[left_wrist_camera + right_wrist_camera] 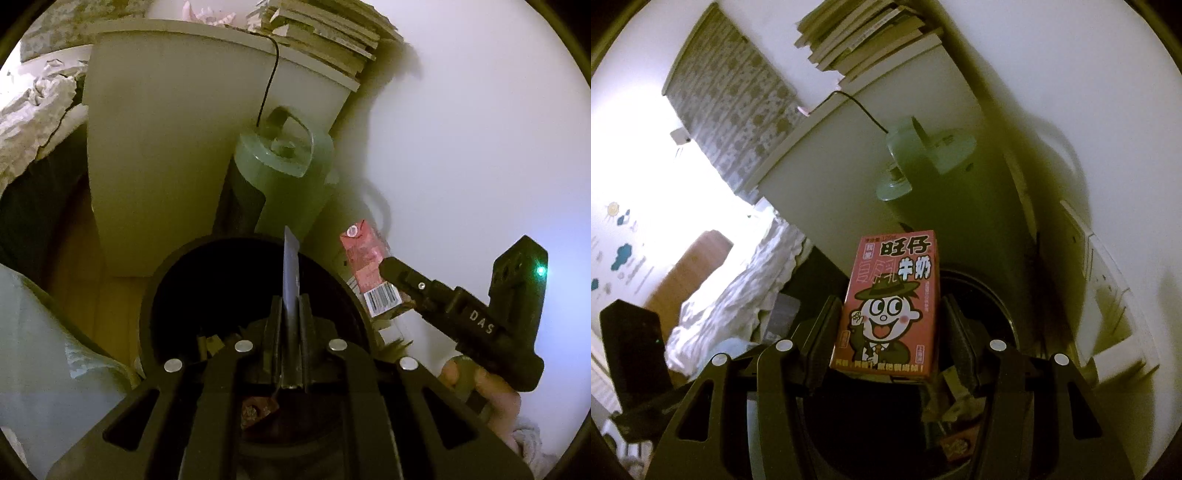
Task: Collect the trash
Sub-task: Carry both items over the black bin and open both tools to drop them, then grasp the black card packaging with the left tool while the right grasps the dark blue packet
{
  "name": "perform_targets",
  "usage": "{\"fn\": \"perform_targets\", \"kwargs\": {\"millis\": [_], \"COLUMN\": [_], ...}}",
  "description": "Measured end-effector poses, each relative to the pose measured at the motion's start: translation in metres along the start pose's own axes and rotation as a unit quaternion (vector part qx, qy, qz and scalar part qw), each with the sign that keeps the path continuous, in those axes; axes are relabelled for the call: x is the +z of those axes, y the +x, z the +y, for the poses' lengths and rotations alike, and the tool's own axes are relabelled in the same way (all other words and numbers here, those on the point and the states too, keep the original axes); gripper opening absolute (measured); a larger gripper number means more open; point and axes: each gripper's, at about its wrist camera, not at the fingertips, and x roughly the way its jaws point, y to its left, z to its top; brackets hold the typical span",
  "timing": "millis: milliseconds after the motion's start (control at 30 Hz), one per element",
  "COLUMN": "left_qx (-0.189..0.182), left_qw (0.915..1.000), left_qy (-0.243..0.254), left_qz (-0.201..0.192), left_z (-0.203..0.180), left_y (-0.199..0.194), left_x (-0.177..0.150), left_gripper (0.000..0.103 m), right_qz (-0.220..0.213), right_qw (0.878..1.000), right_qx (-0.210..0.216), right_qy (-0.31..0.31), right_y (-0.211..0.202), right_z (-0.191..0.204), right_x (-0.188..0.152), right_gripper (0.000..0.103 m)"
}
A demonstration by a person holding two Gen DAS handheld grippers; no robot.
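Note:
A round black trash bin (159, 295) stands on the floor with scraps inside; it also shows in the right wrist view (1004, 314). My left gripper (291, 306) is shut on a thin flat bluish sheet (291, 266), held edge-on over the bin's mouth. A red milk carton (890, 306) with a cartoon face sits between my right gripper's fingers; the jaws stand apart with small gaps beside the carton, above the bin. My right gripper (890, 325) and the carton (369, 269) also show in the left wrist view, at the bin's right rim.
A white cabinet (166, 147) stands behind the bin with a stack of books (325, 37) on top. A pale green handled jug (288, 170) stands beside it. A bed with white bedding (738, 295) is to the left. A white wall (480, 129) is at right.

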Motion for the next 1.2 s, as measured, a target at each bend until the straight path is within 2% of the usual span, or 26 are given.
{"fn": "perform_targets", "kwargs": {"millis": [167,200,233,267,300,333,400,667,833,967,1067,1133,1200], "left_qx": [0.007,0.009,0.011,0.012,0.015,0.018,0.024,0.038,0.062,0.097,0.138,0.182,0.229], "left_qw": [0.9999,0.9999,0.9999,0.9999,0.9999,0.9998,0.9995,0.9981,0.9952,0.9903,0.9830,0.9732,0.9606], "left_qy": [0.005,0.005,0.004,0.003,0.000,-0.002,-0.005,-0.020,-0.040,-0.053,-0.071,-0.096,-0.117], "left_qz": [0.009,0.010,0.009,0.006,-0.002,-0.011,-0.023,-0.044,-0.065,-0.085,-0.098,-0.103,-0.104], "left_z": [-0.002,-0.002,-0.001,-0.001,-0.001,-0.001,-0.001,0.007,0.026,0.053,0.083,0.112,0.137], "left_y": [0.005,0.005,0.004,0.003,0.000,-0.004,-0.010,-0.043,-0.086,-0.131,-0.175,-0.208,-0.234], "left_x": [0.000,0.000,0.000,-0.001,-0.001,-0.001,-0.002,-0.005,-0.014,-0.027,-0.044,-0.059,-0.075], "left_gripper": [0.014,0.024,0.040,0.048,0.065,0.076,0.083,0.091,0.096,0.097,0.097,0.097,0.097], "right_qz": [0.000,0.001,-0.001,-0.003,-0.007,-0.008,-0.011,-0.011,0.000,0.006,0.014,0.021,0.030], "right_qw": [1.000,1.000,1.000,1.000,1.000,1.000,1.000,1.000,1.000,1.000,0.999,0.998,0.995], "right_qx": [0.004,0.004,0.003,0.002,0.001,0.001,-0.001,-0.008,-0.008,0.003,0.014,0.021,0.034], "right_qy": [0.009,0.011,0.012,0.014,0.015,0.016,0.018,0.018,0.005,-0.015,-0.043,-0.064,-0.089], "right_y": [0.000,0.000,0.000,0.000,-0.001,-0.001,-0.001,0.004,0.013,0.018,0.022,0.024,0.027], "right_z": [-0.001,-0.001,0.000,-0.001,0.000,-0.001,0.000,0.005,0.019,0.040,0.062,0.077,0.096], "right_x": [0.000,0.000,0.000,0.000,0.000,0.001,0.000,-0.001,-0.005,-0.012,-0.021,-0.028,-0.037], "right_gripper": [0.057,0.059,0.062,0.067,0.067,0.068,0.071,0.073,0.073,0.076,0.077,0.077,0.082]}}
